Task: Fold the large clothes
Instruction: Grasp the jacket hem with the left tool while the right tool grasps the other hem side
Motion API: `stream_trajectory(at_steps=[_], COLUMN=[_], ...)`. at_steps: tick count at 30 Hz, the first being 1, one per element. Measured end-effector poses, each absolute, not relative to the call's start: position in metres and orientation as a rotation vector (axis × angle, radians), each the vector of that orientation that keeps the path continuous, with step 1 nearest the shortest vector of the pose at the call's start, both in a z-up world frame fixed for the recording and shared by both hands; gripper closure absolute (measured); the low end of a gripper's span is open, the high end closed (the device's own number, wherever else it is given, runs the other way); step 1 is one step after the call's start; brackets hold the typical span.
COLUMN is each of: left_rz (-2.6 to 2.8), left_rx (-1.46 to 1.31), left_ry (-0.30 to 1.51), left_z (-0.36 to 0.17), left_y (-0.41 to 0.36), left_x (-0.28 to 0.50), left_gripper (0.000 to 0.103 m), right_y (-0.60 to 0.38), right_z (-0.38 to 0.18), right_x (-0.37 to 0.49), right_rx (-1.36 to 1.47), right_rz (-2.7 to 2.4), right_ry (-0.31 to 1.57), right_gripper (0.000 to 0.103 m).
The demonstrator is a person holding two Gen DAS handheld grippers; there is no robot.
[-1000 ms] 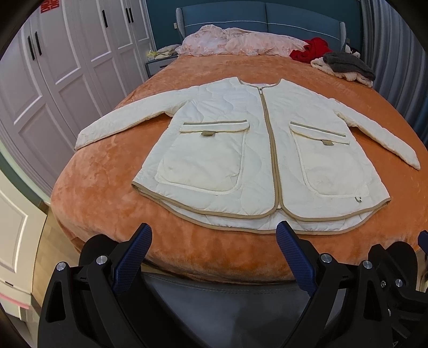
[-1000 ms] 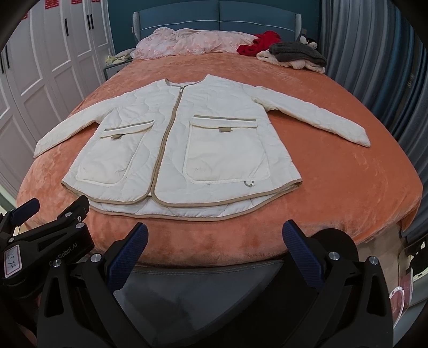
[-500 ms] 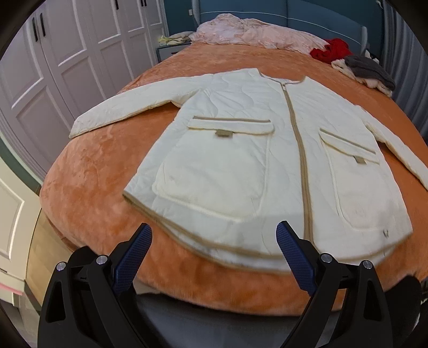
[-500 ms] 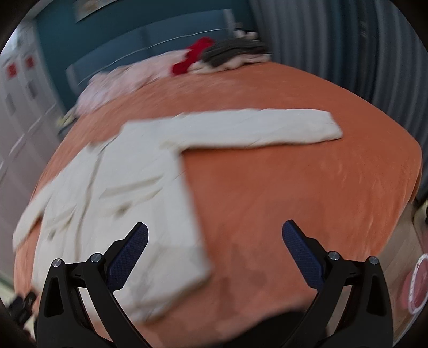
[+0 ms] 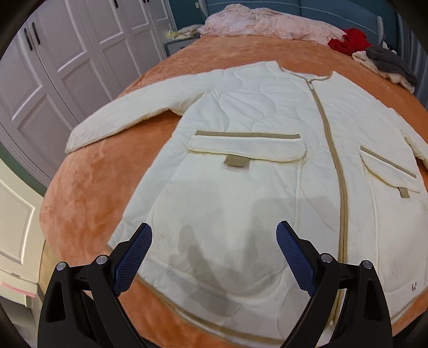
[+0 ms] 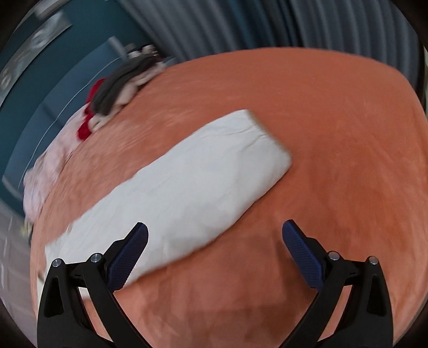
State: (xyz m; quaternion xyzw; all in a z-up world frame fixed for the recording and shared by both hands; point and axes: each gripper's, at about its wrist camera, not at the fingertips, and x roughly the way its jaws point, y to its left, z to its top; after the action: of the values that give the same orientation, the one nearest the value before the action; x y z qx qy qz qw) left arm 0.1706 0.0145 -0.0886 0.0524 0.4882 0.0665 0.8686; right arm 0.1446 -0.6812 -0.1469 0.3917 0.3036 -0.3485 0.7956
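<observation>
A cream quilted jacket [image 5: 254, 166] with tan trim lies flat and face up on the orange bed cover [image 5: 96, 187], zipped, with both sleeves spread out. My left gripper [image 5: 214, 257] hovers open over the jacket's lower left hem, its shadow falling on the fabric. The jacket's left sleeve [image 5: 128, 117] stretches toward the wardrobe side. In the blurred right wrist view, the right sleeve [image 6: 187, 192] lies diagonally on the cover, cuff at the upper right. My right gripper [image 6: 214, 254] is open just above the sleeve's lower edge, holding nothing.
White wardrobe doors [image 5: 58, 67] stand close along the bed's left side. A pink blanket [image 5: 267, 24], a red garment [image 5: 347, 42] and a grey and cream clothes pile [image 5: 388, 64] lie by the blue headboard. Grey curtains [image 6: 267, 24] hang beyond the bed's right side.
Both grippers moved forward from the bed's foot. The left one now hovers over the jacket's lower left hem. The right swung to the right and closed in on the right sleeve.
</observation>
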Motion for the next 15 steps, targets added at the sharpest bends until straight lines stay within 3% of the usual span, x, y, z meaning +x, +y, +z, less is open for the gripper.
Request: stream_trajectory(at_steps=[3,4,5,6,8,11,15], left_rz=[0.153,0.159,0.166,0.17,0.182,0.197,0.215], left_rx=[0.091,0.095,0.101,0.102,0.095,0.077,0.05], left_ry=[1.025,1.021,1.019,1.018,1.021,1.014,0.994], left_z=[-0.094,-0.096,-0.097,-0.097,-0.099,-0.097,-0.094], left_y=[0.016,0.016,0.016,0.017,0.02,0.027,0.039], left_x=[0.181,0.184,0.188,0.191,0.198,0.205,0.214], left_gripper=[0.011,0.011,0.011,0.011,0.011,0.011,0.011], right_y=[-0.704,-0.71,-0.714,-0.715,-0.721,-0.713,-0.649], right_z=[-0.162,-0.166,-0.167,-0.167,-0.166,-0.136,-0.049], right_x=[0.141,0.141,0.142,0.143,0.156,0.18,0.238], right_rx=[0.932,0.959,0.968,0.969,1.011,0.992,0.761], right_rz=[-0.781,-0.776,-0.778,-0.771,-0.705,-0.622,-0.402], right_ry=[0.627,0.61,0.593,0.588,0.585,0.513,0.433], right_gripper=[0.008,0.016,0.033,0.042,0.081,0.09,0.091])
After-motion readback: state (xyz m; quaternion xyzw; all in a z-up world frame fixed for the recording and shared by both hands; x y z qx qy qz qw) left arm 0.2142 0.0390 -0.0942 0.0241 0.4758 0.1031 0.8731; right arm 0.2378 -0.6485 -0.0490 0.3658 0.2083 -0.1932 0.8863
